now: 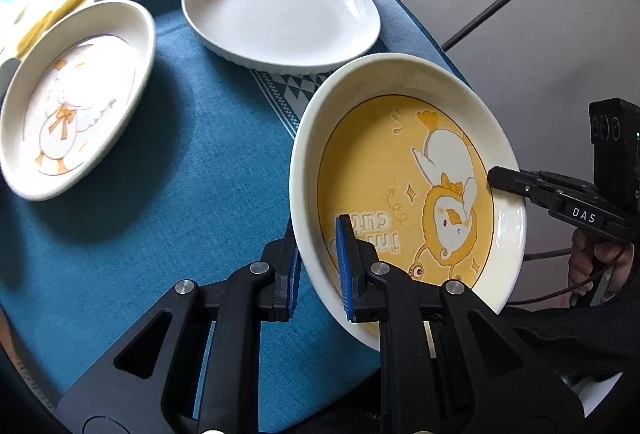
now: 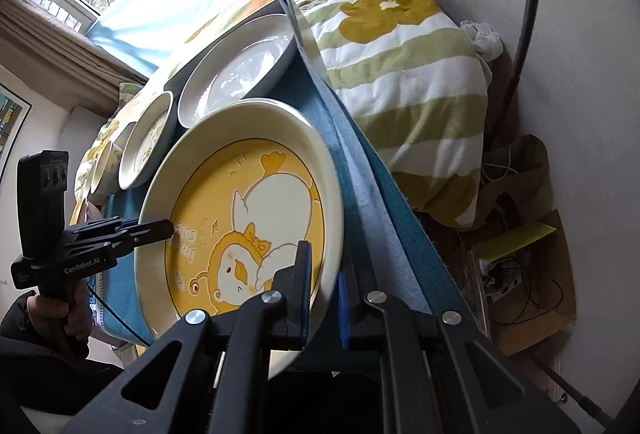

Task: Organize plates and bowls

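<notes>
1. Left wrist view: left gripper clamped on near rim of the yellow plate, one blue pad inside the rim, the other outside under it.
2. Yellow plate is tilted, near edge over the blue tablecloth, far side past the cloth's edge. Cream rim, yellow centre w/ cartoon duck in a lion hood.
3. Writing on the plate reads upside-down in this view; only "cut" legible, rest hidden by the pad.
4. Right gripper pinches the plate's opposite rim, jaws closed on it. White label "DAS" on its black body. A hand holds its handle below.
5. Beyond yellow plate, on the cloth: plain white plate, ribbed outer wall. Left of yellow plate, well apart: goose plate, white w/ orange-bowed goose.
6. Right wrist view: right gripper shut on the yellow plate rim, one finger inside, one outside.
7. Left gripper grips the plate's left rim; body text "GenRobot.AI".
8. Behind yellow plate: white plate, goose plate. Striped blanket w/ mustard flowers lies right of the plate, past the tablecloth edge.
</notes>
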Demonstrator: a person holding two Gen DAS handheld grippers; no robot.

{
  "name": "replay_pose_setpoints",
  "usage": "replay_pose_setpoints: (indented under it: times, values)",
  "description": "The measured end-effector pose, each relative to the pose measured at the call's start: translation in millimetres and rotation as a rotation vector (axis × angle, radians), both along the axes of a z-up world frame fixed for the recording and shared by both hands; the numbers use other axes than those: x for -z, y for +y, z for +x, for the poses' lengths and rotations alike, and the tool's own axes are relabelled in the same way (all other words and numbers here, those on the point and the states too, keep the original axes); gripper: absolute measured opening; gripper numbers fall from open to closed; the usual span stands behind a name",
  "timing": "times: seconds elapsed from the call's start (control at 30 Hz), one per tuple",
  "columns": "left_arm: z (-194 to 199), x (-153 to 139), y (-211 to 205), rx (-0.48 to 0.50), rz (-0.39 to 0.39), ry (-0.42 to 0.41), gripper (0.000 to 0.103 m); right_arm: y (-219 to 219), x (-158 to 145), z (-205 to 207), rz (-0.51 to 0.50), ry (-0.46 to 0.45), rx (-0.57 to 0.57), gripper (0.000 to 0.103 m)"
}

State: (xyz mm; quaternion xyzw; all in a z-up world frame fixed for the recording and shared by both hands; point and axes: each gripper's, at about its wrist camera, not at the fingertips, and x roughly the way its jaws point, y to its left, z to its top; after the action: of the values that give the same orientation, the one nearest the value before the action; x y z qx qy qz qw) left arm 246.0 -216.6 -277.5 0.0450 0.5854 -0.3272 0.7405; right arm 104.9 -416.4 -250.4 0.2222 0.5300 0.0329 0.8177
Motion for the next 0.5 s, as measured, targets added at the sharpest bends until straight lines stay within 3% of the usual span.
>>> replay_pose_setpoints:
  times: [0.27, 0.5]
  values:
    - [-15, -44, 72, -0.183, -0.013, -0.041, 0.014, 50, -19, 38, 0.005, -0.021, -0.202, 0.01]
    - [-39, -52, 171, -0.356, -0.013, -0.051, 0.014, 132, -26, 62, 0.015, -0.03, -0.351, 0.01]
